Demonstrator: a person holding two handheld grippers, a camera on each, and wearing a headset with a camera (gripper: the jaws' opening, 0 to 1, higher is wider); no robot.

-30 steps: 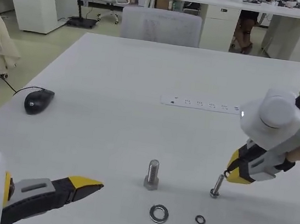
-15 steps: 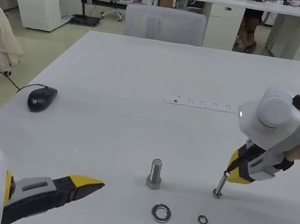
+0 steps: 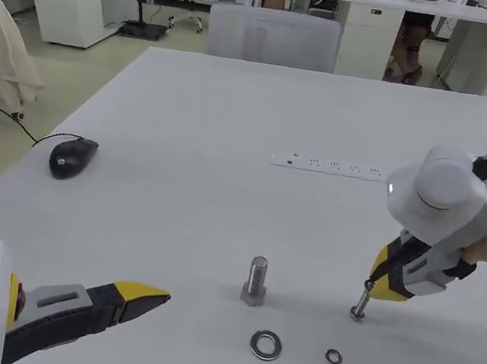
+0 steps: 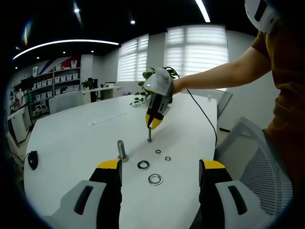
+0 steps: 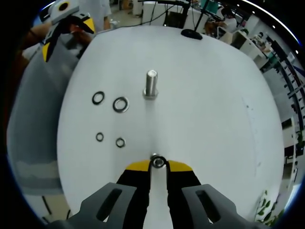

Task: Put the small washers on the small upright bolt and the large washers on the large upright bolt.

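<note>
On the white table (image 3: pixel 184 156), right claw (image 3: pixel 371 287) clamps the threaded small bolt (image 3: pixel 360 302); left claw (image 4: pixel 160 167) gapes

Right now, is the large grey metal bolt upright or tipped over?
Upright: the large grey metal bolt stands on its hexagonal head, threaded shank pointing up.

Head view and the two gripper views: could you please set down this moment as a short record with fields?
small bolt: standing, slightly tilted, its top held by the fingers of the right gripper
large bolt: upright, untouched, no washer on it
large washers: two, flat on the table, in front of the large bolt
small washers: two, flat, in front of the small bolt
left gripper: open, empty
</note>
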